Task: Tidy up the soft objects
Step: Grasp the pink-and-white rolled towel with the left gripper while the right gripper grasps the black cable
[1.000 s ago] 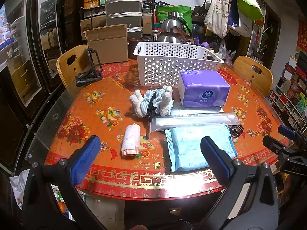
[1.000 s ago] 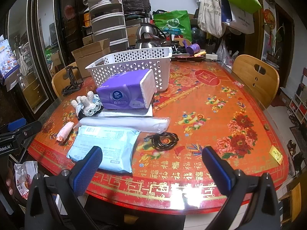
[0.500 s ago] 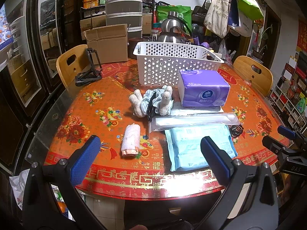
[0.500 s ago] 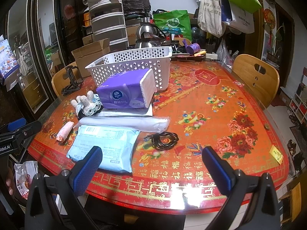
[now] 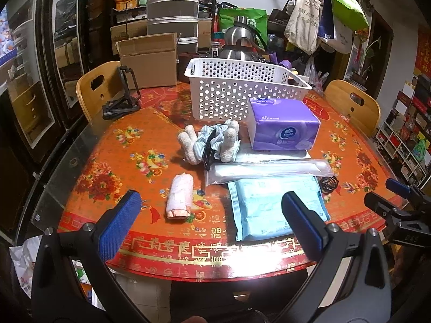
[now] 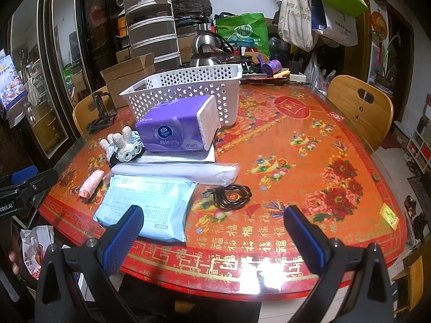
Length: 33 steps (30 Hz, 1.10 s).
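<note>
A white perforated basket [image 5: 242, 91] [image 6: 188, 91] stands at the back of the red table. In front of it lie a purple tissue pack [image 5: 282, 123] [image 6: 177, 132], a plush toy [image 5: 212, 142] [image 6: 122, 148], a long clear-wrapped roll [image 5: 269, 169] [image 6: 175, 171], a light blue soft pack [image 5: 274, 204] [image 6: 145, 204] and a small pink cloth roll [image 5: 180, 196] [image 6: 91, 184]. My left gripper [image 5: 210, 226] is open and empty above the near table edge, short of the pink roll and blue pack. My right gripper [image 6: 212, 237] is open and empty near the blue pack.
A coiled black cable [image 6: 231, 196] lies right of the blue pack. A black phone stand [image 5: 121, 102] sits at the far left. Wooden chairs [image 5: 94, 91] [image 6: 358, 110] flank the table. A cardboard box [image 5: 148, 62] and kettle [image 5: 239, 40] stand behind the basket.
</note>
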Motion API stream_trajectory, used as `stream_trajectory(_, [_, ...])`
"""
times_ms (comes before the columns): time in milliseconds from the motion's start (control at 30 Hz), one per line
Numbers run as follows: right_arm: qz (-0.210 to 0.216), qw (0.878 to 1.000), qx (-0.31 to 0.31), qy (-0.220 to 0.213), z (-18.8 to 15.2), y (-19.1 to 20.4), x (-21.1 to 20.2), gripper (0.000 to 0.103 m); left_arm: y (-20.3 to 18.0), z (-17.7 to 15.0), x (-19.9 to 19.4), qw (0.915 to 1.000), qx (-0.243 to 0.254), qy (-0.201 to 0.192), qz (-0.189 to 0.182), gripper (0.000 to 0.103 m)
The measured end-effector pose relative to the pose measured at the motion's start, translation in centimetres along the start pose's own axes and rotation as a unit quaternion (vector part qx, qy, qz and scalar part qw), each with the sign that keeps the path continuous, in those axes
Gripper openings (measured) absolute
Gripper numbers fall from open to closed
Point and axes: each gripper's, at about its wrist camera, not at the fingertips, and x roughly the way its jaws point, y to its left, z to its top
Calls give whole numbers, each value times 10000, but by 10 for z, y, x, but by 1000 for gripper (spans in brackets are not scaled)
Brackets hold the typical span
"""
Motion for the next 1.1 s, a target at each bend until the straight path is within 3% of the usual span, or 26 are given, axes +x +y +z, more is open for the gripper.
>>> stream_trajectory(133, [191, 9997, 126, -77, 0, -5, 3, 103, 7, 2, 0, 9998, -81, -77, -136, 103])
stream_trajectory(267, [-100, 9971, 188, -737, -2, -18, 9, 103, 20, 6, 3, 9993, -183, -300, -151, 103])
stream_trajectory(367, [-378, 9990, 177, -154, -5, -27, 41, 103, 31, 7, 22, 9994, -182, -265, -124, 103])
stream_trajectory(467, [-171, 9992, 355, 71, -14, -36, 63, 103, 41, 1, 56, 9994, -142, 221, -205, 103])
stream_trajectory(800, [-160, 9996, 165, 155, -21, -35, 99, 90, 64, -29, 107, 9981, -91, 552, -274, 102])
stream_trajectory(867, [-177, 9997, 107, 165, -20, -31, 102, 90, 66, -33, 117, 9976, -121, 623, -289, 100])
stream_trajectory(933, [-211, 9996, 51, 152, -19, -29, 105, 88, 67, -36, 125, 9973, -137, 662, -301, 90])
stream_trajectory(1100, [-367, 9990, -174, 195, -16, -20, 110, 79, 69, -34, 135, 9986, -15, 527, -107, 86])
